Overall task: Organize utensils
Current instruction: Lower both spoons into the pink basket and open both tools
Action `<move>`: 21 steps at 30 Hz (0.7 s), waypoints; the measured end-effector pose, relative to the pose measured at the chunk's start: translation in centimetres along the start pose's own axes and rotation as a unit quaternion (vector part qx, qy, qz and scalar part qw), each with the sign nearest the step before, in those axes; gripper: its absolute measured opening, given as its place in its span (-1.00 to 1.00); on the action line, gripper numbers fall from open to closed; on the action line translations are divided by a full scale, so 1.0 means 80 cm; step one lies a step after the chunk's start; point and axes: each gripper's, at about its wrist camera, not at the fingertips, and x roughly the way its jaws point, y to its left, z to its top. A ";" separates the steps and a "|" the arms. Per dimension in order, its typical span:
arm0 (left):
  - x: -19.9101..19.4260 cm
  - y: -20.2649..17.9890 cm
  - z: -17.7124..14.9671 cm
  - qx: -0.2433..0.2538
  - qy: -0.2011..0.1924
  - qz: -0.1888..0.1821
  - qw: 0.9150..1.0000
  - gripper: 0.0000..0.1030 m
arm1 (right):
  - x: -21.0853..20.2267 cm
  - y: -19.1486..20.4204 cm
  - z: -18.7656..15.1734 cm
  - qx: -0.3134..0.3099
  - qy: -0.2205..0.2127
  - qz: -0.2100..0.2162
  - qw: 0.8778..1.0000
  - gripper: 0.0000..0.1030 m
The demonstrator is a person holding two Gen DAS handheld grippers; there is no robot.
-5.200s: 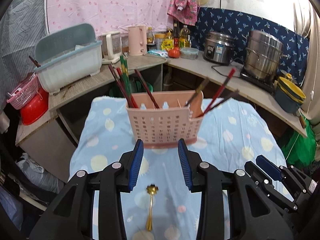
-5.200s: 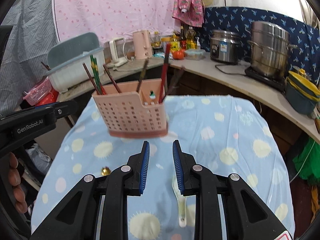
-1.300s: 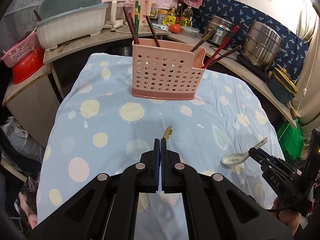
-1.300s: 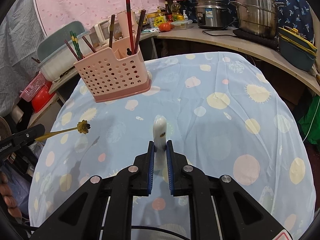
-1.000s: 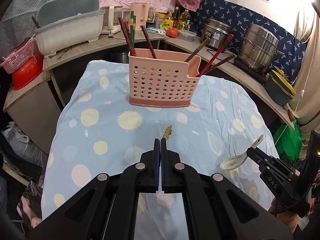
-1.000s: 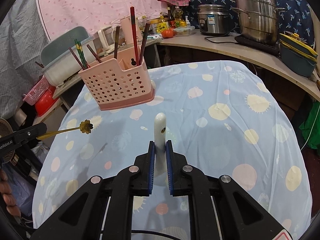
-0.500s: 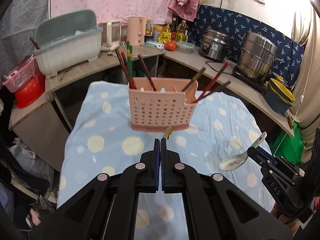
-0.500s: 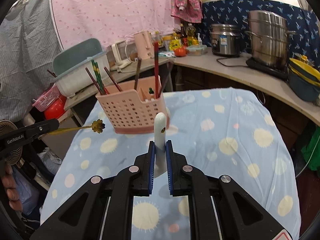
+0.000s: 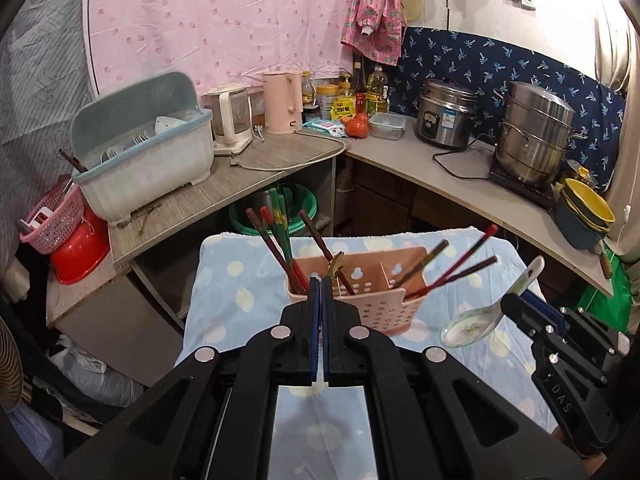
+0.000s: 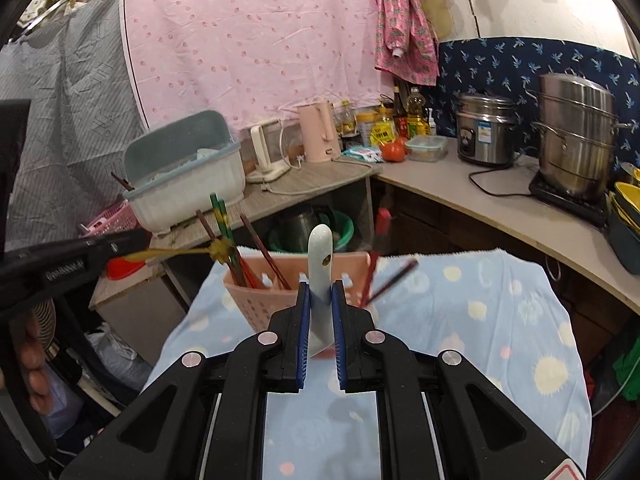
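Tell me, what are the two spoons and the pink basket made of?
The white spoon looks like glazed ceramic: thick, smooth, shiny. The gold spoon is probably polished metal, being thin with a yellow gleam. The basket seems to be matte plastic, with moulded rows of holes.

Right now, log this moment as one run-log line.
left gripper: shut on gold spoon | right gripper: shut on white spoon | both spoons above table, short of pink caddy | chopsticks in caddy
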 end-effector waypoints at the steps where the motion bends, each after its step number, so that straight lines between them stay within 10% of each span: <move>1: 0.007 0.002 0.005 -0.001 0.004 0.001 1.000 -1.00 | 0.005 0.003 0.007 -0.002 -0.003 0.001 1.000 -0.80; 21: 0.105 0.018 0.008 -0.010 0.090 0.001 0.996 -0.99 | 0.118 0.035 0.042 -0.023 0.019 0.003 1.000 -0.81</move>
